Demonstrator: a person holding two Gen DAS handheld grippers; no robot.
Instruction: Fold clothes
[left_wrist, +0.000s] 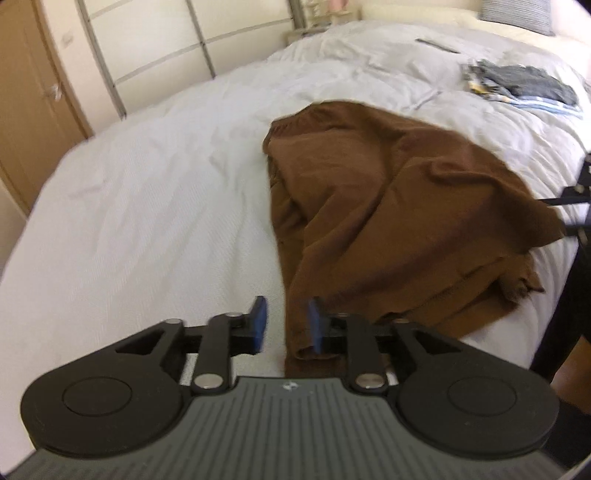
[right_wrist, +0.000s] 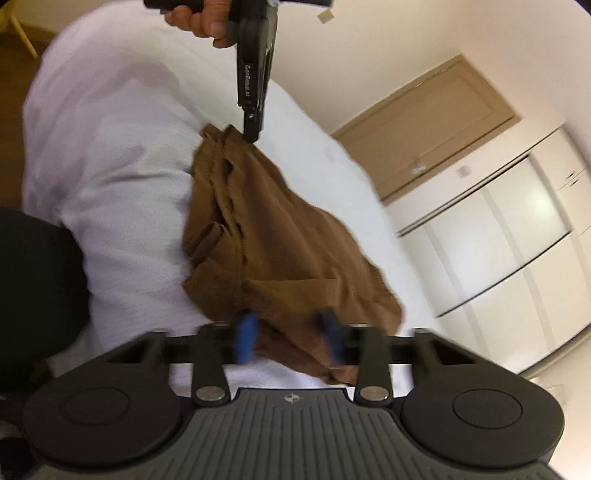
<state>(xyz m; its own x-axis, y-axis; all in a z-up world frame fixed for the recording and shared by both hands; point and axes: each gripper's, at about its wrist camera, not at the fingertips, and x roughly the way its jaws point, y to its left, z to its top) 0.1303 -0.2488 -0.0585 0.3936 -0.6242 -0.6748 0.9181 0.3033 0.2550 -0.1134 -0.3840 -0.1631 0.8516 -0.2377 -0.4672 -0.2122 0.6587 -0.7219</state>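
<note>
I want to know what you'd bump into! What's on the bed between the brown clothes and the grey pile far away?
Nothing: the left wrist view shows only bare white duvet between the brown garment and the grey pile.

A home bedroom: white-quilted bed, sliding wardrobe doors, wooden door.

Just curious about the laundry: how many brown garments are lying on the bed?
1. A single brown garment lies crumpled on the white bed, in front of both grippers. A separate grey and striped pile sits farther up the bed; it may hide more.
</note>
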